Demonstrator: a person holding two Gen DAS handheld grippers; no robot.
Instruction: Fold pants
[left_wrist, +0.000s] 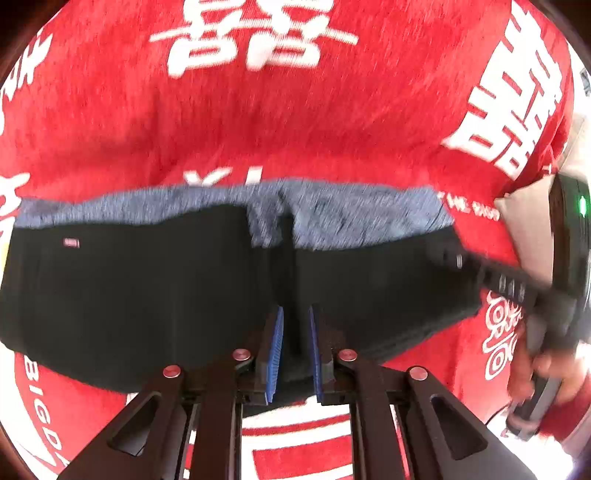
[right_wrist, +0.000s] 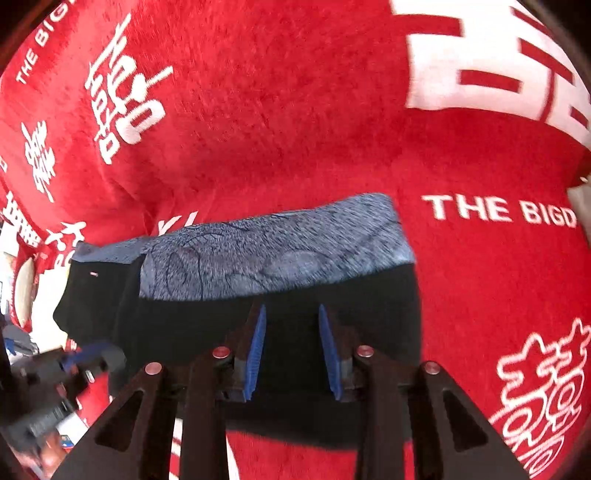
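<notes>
Black pants (left_wrist: 147, 295) with a blue-grey fleecy lining (left_wrist: 332, 214) lie folded on a red blanket. My left gripper (left_wrist: 295, 314) is nearly shut, its blue pads pinching a ridge of the black cloth at the near edge. In the right wrist view the pants (right_wrist: 369, 314) lie the same way, lining (right_wrist: 277, 258) turned up along the far edge. My right gripper (right_wrist: 291, 314) hovers over the black cloth with its jaws apart and nothing between the pads. The right gripper also shows in the left wrist view (left_wrist: 491, 273), at the pants' right end.
The red blanket (left_wrist: 295, 122) with white characters and lettering (right_wrist: 498, 210) covers the whole surface. The person's hand (left_wrist: 535, 373) holds the right gripper's handle. Clutter and a pale object (right_wrist: 22, 288) lie past the blanket's left edge.
</notes>
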